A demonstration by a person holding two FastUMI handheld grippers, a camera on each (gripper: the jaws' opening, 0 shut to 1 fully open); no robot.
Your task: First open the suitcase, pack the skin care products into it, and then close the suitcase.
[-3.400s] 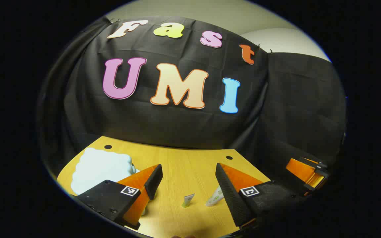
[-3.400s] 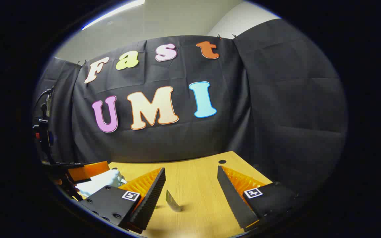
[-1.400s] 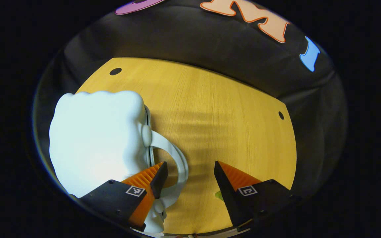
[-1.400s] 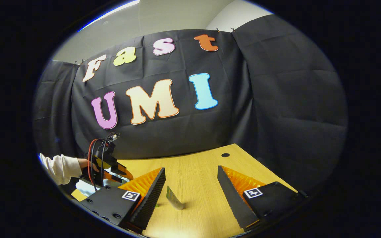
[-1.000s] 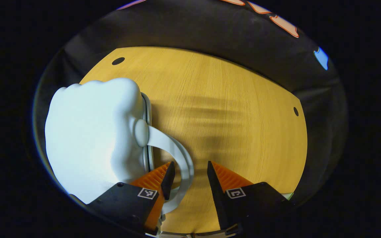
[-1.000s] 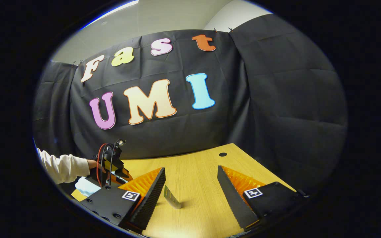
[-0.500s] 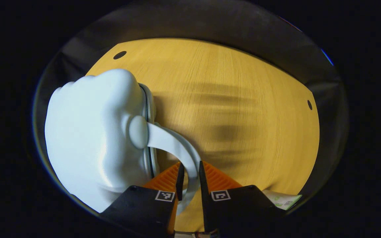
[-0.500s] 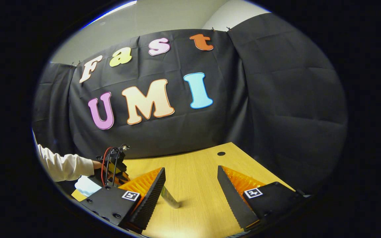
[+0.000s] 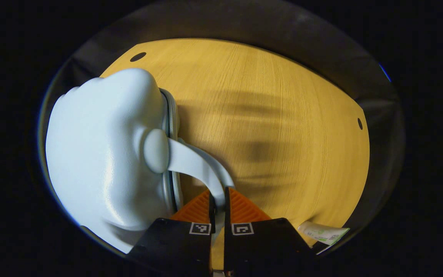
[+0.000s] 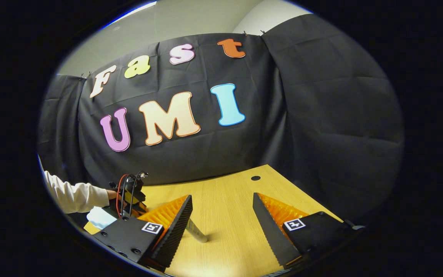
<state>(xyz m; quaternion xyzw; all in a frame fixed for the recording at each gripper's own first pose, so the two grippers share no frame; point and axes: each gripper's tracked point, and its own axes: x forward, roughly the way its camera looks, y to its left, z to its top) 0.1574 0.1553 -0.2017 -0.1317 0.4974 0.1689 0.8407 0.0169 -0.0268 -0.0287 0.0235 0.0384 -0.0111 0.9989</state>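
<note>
The pale blue suitcase (image 9: 102, 154) lies closed near the counter (image 9: 283, 115) left edge. The left claw (image 9: 217, 202) is clamped on its thin handle (image 9: 194, 165). The glossy shell looks rigid and slippery; the handle is judged the correct hold. The right claw (image 10: 221, 215) stands apart over a tube (image 10: 196, 232).

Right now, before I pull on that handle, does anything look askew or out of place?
Nothing stands out. The left gripper is shut on the handle of the closed suitcase, which lies flat on the table. One tube lies at the table's near edge.
</note>
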